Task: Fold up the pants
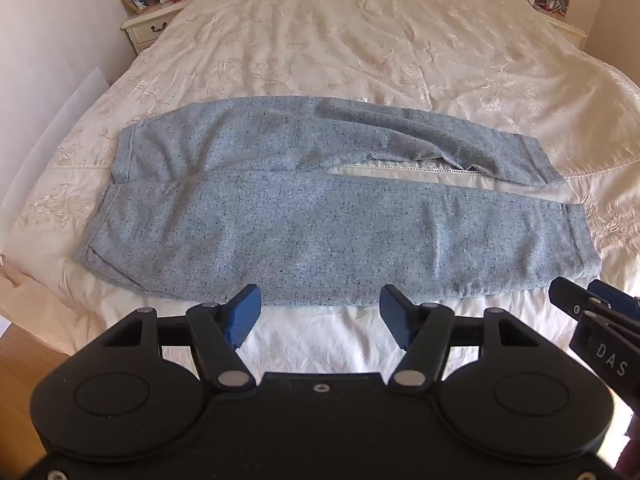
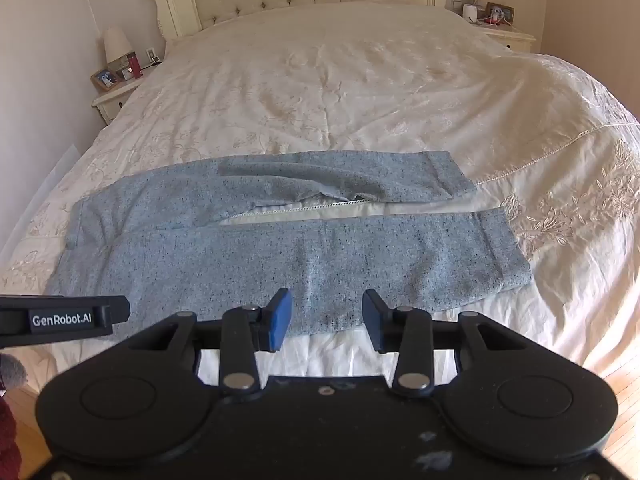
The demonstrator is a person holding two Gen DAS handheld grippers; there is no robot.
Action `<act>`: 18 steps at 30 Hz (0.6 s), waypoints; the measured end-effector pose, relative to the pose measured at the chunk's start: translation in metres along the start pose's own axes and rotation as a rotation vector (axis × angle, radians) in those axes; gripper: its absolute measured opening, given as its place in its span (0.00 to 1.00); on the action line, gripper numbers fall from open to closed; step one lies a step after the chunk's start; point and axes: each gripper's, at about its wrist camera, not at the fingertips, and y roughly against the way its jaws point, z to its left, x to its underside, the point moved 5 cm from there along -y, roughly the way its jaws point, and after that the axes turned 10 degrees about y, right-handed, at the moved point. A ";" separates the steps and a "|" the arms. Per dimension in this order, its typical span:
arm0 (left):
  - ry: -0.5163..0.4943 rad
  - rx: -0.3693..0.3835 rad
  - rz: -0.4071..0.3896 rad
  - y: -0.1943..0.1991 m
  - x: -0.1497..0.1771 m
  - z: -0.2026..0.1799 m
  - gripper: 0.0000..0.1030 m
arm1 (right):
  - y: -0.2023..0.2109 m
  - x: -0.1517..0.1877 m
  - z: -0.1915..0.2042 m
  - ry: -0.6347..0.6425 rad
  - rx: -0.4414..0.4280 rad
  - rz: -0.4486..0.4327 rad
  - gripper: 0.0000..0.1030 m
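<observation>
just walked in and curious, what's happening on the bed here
A person is holding a two-finger gripper in each hand over a bed, about to fold a pair of grey-blue sweatpants. The sweatpants lie flat across the cream bedspread, waistband to the left, the two legs spread apart with the far leg a bit rumpled. The left gripper and right gripper are both open at the near edge, gripping nothing. No fold has been made yet.

Left gripper [image 1: 320, 312] and right gripper [image 2: 326, 318] level, jaws spread.
</observation>
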 end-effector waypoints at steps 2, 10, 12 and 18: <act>0.003 0.002 0.005 0.000 0.000 0.000 0.65 | 0.001 0.000 0.000 0.001 -0.001 0.000 0.41; -0.010 0.011 -0.007 0.006 0.008 0.001 0.65 | 0.003 0.007 0.001 0.014 0.000 0.002 0.41; -0.018 0.009 0.000 0.003 0.009 -0.004 0.65 | 0.003 0.004 0.002 0.018 0.000 0.006 0.41; -0.022 0.009 -0.001 0.005 0.009 -0.004 0.65 | 0.004 0.005 0.000 0.016 0.001 0.004 0.41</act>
